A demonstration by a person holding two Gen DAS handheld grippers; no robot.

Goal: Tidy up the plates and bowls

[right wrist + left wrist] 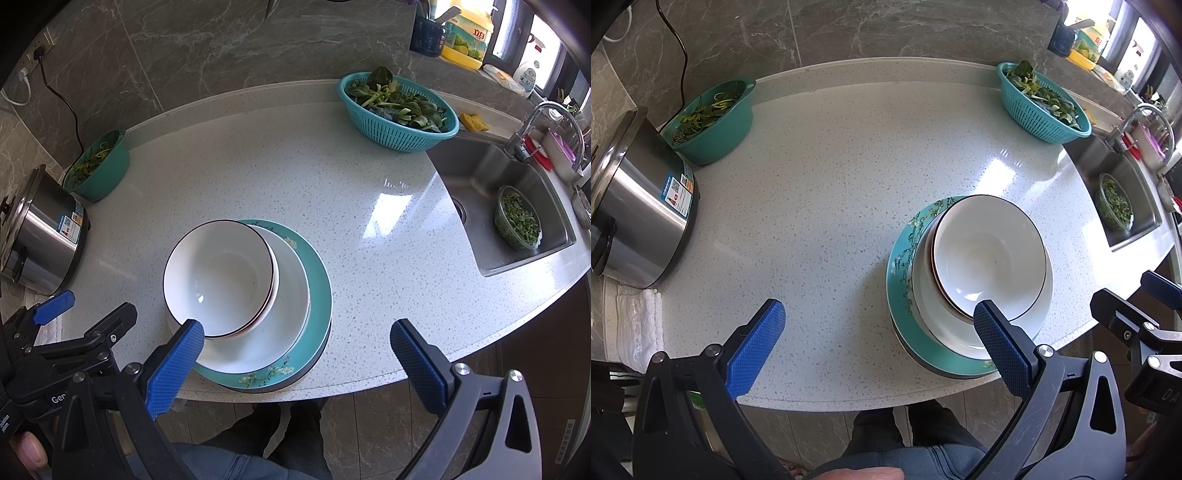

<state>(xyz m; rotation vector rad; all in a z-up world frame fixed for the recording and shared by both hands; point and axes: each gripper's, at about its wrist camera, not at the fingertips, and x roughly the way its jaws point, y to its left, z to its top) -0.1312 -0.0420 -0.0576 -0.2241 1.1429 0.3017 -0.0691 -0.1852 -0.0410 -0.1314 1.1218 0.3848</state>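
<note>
At the near edge of the worktop [369,221] sits the stack: a white bowl [219,277] atop a white dish on a teal plate [317,295]. It lies between both grippers, the left gripper [879,332] to its left and the right gripper [295,354] to its right, fingers spread wide, holding nothing. Neither looks clearly nearer. Beyond the stack, a teal colander [399,107] holds greens.

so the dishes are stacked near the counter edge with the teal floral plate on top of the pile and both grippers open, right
Not quite. The teal floral plate sits low in the stack, under the white dishes; the black-rimmed white bowl is on top, as the right wrist view shows. The left gripper and right gripper are open.
</note>
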